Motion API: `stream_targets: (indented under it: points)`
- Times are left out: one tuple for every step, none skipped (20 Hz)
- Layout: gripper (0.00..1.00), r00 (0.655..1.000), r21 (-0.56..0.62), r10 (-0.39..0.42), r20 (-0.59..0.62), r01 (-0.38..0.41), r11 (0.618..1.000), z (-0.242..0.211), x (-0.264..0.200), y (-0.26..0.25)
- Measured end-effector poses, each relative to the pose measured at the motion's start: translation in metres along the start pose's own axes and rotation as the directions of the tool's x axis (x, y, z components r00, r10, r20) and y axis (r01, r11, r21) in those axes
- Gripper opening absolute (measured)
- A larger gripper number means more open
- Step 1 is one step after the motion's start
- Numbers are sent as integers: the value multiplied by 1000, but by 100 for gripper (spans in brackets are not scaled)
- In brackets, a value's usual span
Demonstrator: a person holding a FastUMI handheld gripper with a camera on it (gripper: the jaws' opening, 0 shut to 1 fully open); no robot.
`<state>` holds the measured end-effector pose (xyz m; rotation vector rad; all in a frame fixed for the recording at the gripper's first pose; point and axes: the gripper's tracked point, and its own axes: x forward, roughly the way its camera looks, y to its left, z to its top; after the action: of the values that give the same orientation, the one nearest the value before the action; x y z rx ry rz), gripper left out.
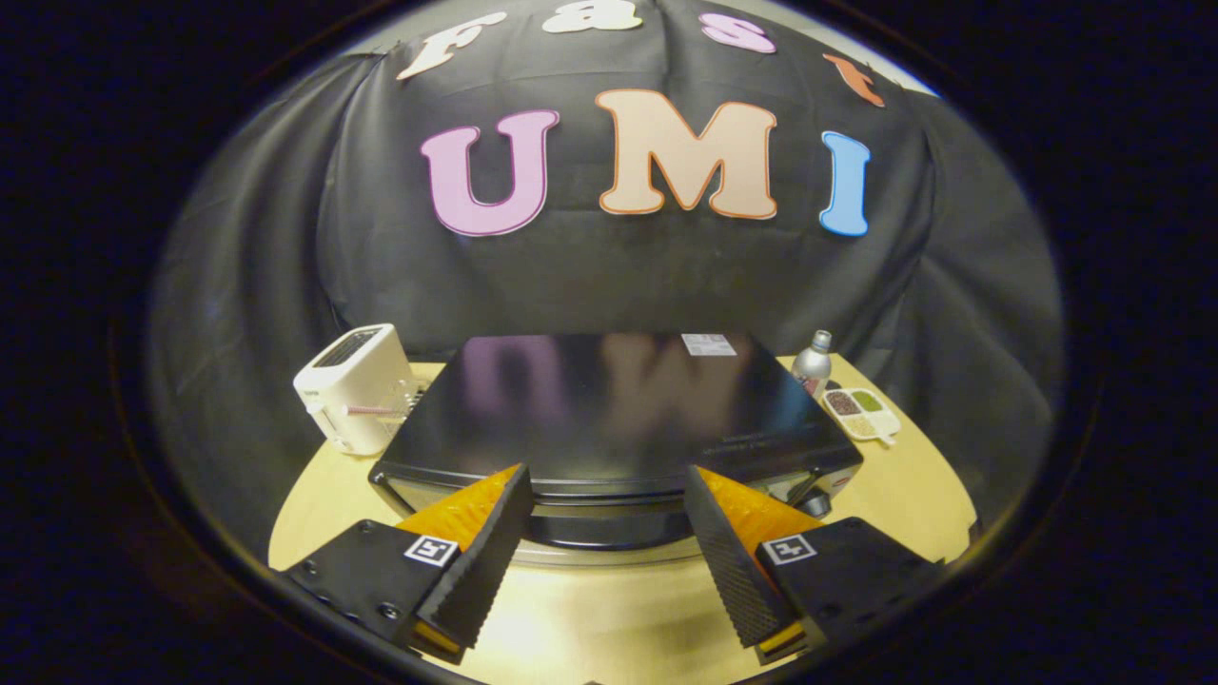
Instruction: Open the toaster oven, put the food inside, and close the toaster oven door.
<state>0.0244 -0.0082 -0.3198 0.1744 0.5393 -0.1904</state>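
**Claw wide above the toaster oven door, nothing held**

Your claw (609,542) stands wide, its 2 fingers (485,561) spread apart and empty. That spread suits the step I judge you are on: getting at the door of the toaster oven (609,409), which sits on the wooden surface (904,495) just ahead of the fingers.

You are looking down on the oven's dark, glossy top from above its front edge. The front face falls away below that edge, so most of the door is hidden; a dark curved band (609,528) shows between the 2 fingers, and it may be the handle or the top of the door, but I cannot tell which. I also cannot tell from here whether the door is shut, though nothing shows it hanging open.

The oven fills the middle of the surface, so the smaller things sit pushed to its sides, clear of the door's swing. A white toaster (357,385) stands just beside its one rear corner. By the opposite corner stand a silver bottle (812,362) and a small divided tray (861,412) with portions in its compartments; whether that tray is the food to load, I cannot say.

To my eye the task is at its start: the door comes first. Expect to lower the claw and bring it over the front edge.
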Motion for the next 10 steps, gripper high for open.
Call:
stream_targets:
  points:
    - [100, 1000, 15, 6, 2, -6, 1000, 2, 0, 0]
    - [99, 1000, 18, 6, 5, -6, 1000, -2, 0, -2]
    - [99, 1000, 12, 12, 5, -12, 1000, -1, 0, -1]
    - [99, 1000, 2, 17, 5, -17, 1000, -2, 0, -1]
    - [99, 1000, -4, 20, 6, -20, 1000, -2, 1, -1]
    - [98, 1000, -2, 21, 3, -21, 1000, -2, 0, -3]
    - [98, 1000, 1, 22, 1, -22, 1000, -3, 0, -3]
    - [98, 1000, -4, 23, -1, -23, 1000, -4, -2, -2]
    - [98, 1000, -9, 24, -1, -25, 1000, -4, -3, -3]
    - [98, 1000, -10, 25, -3, -25, 1000, -4, -4, -3]
